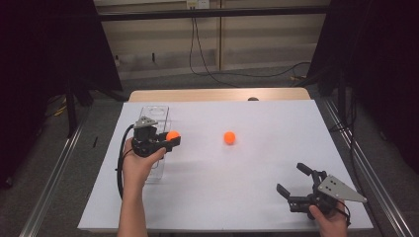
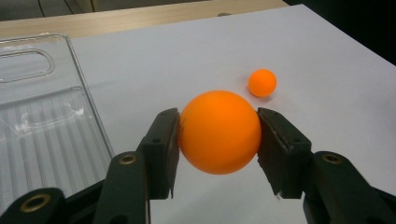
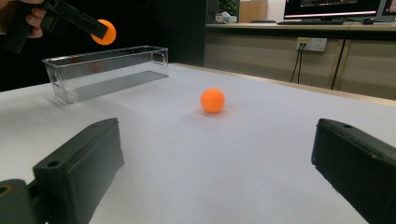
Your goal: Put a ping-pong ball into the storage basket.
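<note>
My left gripper is shut on an orange ball and holds it above the white table top, just off the right wall of a clear plastic bin. In the right gripper view that held ball hangs higher than the bin. A second orange ball rests on the table near the middle, also seen as the far ball and the ball ahead. My right gripper stands open near the front right corner, its jaws wide apart and pointed at that ball.
The bin lies lengthwise along the table's left side and looks empty. A strip of bare wood runs along the far edge with a small dark object on it. Dark curtains flank the table and cables lie on the floor behind.
</note>
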Action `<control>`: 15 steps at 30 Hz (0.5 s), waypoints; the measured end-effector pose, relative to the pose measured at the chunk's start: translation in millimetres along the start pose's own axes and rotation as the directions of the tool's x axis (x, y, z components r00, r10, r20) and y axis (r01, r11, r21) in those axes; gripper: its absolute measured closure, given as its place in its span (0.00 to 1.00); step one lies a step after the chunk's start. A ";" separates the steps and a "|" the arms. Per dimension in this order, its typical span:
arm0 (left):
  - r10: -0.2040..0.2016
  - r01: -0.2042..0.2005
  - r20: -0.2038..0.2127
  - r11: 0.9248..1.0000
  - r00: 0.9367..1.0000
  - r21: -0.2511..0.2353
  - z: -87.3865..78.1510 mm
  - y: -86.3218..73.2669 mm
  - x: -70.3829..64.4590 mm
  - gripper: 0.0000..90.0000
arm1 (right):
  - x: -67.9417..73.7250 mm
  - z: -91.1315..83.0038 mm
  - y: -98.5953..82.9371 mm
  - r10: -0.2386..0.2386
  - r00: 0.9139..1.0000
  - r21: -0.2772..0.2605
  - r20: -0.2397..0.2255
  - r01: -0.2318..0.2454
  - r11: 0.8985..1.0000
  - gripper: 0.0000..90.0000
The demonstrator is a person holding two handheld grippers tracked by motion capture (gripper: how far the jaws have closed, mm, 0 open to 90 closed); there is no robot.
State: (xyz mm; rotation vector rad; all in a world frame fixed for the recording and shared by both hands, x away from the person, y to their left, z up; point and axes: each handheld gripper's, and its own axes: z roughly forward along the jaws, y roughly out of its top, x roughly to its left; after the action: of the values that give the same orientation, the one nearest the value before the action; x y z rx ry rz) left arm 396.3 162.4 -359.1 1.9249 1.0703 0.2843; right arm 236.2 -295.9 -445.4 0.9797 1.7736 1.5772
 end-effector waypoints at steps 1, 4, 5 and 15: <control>-0.003 0.003 -0.003 1.000 1.000 -0.003 -0.5 -0.2 0.5 0.57 | 0.1 0.0 0.0 0.000 1.000 0.001 0.000 0.000 1.000 0.02; -0.004 0.004 -0.011 1.000 1.000 -0.003 -1.9 -0.6 2.0 0.57 | 0.1 0.2 -0.1 -0.001 1.000 0.001 0.000 0.001 1.000 0.02; -0.005 0.005 -0.016 1.000 1.000 -0.005 -2.0 -0.8 2.5 0.57 | 0.1 0.2 -0.1 -0.001 1.000 0.001 -0.001 0.001 1.000 0.02; -0.015 0.015 -0.055 1.000 0.998 -0.006 -6.9 -3.2 8.7 0.57 | 0.0 0.1 0.0 0.000 1.000 0.000 0.000 0.000 1.000 0.02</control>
State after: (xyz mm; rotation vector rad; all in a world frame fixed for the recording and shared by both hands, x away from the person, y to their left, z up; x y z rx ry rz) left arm 395.9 173.9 -359.5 1.9132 1.1190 0.3331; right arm 236.3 -295.8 -445.4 0.9801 1.7738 1.5775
